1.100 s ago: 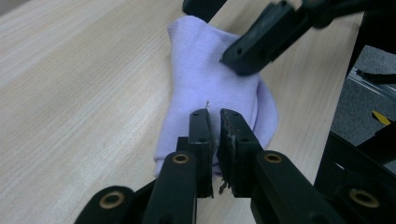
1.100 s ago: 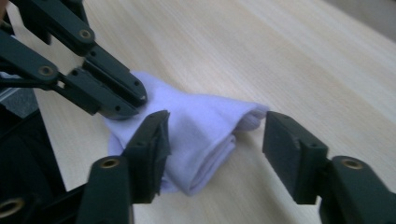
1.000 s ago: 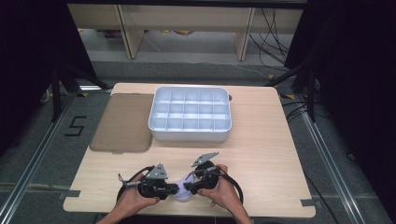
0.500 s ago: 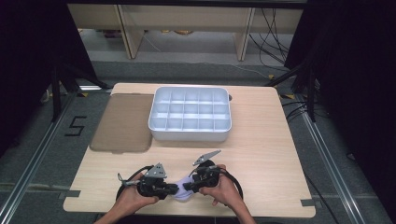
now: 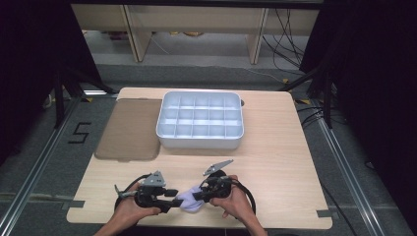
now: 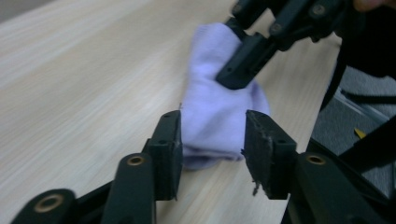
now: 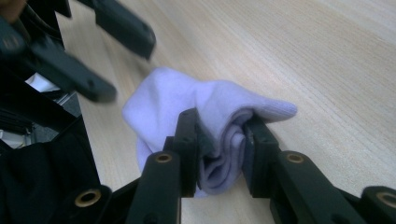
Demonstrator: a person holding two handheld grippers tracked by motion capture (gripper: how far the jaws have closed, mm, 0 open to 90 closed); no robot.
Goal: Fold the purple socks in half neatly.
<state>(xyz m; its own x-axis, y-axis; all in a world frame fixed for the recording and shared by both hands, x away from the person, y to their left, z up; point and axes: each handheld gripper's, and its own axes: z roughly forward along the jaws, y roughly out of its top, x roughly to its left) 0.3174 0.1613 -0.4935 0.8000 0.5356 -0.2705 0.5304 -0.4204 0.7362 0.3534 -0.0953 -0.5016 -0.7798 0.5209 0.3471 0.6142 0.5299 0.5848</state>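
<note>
Pale wooden tabletop (image 5: 275, 167): the lavender sock (image 5: 191, 200) is handed over, left gripper (image 6: 212, 140) just opened off it, right gripper (image 7: 219, 140) just closed, pinching its folded end.

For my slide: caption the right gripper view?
Right hand-held gripper pinching a folded lilac sock on the wooden table.

A divided tray (image 5: 200, 141) sits toward the table's (image 5: 275, 162) far edge, a flat mat (image 5: 129, 129) just left of it. A rolled cloth, perhaps a sock (image 5: 189, 202), lies at the near edge between 2 grippers.
</note>
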